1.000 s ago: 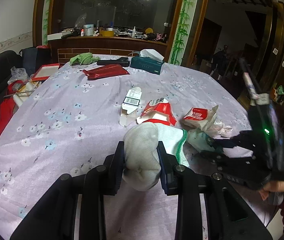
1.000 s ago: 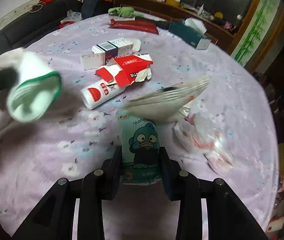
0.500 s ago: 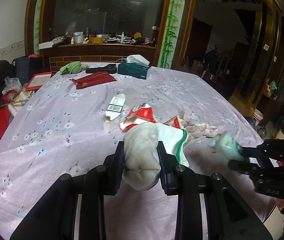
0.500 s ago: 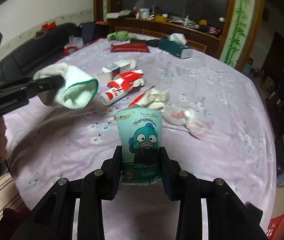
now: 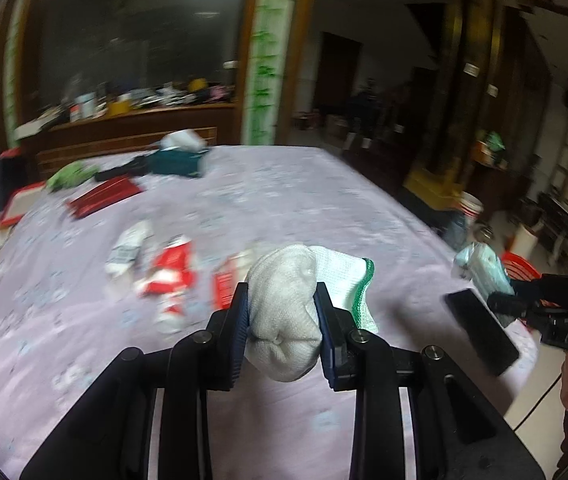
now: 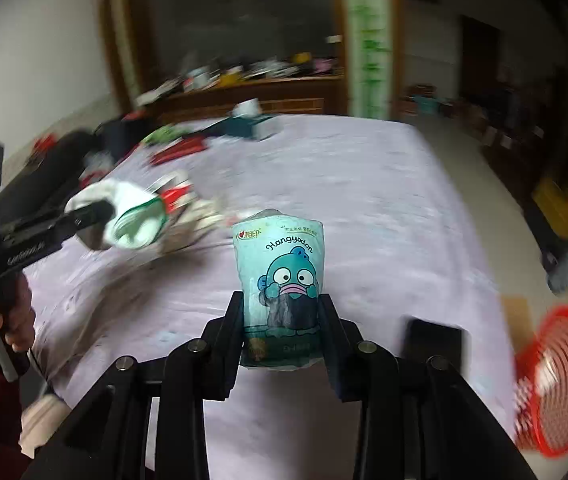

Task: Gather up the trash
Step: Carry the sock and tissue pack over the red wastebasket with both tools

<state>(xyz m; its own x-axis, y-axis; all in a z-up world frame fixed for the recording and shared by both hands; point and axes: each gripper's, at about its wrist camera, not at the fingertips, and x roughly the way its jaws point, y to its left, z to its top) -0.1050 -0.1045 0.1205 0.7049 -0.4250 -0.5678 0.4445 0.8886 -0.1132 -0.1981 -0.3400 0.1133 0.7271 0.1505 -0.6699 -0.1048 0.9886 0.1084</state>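
The teal tissue pack (image 6: 280, 280) stands upright between the right gripper's (image 6: 282, 320) fingers (image 6: 235, 322), its long axis running up and away from them, printed cartoon face toward the camera. The fingers are clamped on the pack's lower half, one on each side edge; its top rises clear above them. The pack is held in the air above the near edge of the desk (image 6: 383, 208), which is covered in a lilac flowered cloth. To the right of the fingers and lower, a red mesh basket (image 6: 559, 384) sits on the floor, blurred.

The left gripper (image 5: 282, 320) has its fingers (image 5: 240, 320) closed on a balled grey-white sock (image 5: 284, 312), squeezed between them, its green-trimmed cuff (image 5: 357, 292) pointing forward and right beyond the fingertips. The sock is lifted above the desk (image 5: 284, 200).

Ahead of the left fingers and to their left, red-and-white wrappers (image 5: 172, 276) and a small carton (image 5: 128, 248) lie on the cloth, smeared by blur. In the right wrist view the left gripper is held level, reaching in from the left, with a hand (image 6: 0, 320) wrapped around its handle. In the left wrist view the right gripper (image 5: 499, 296) reaches in from the right with the pack (image 5: 483, 268).
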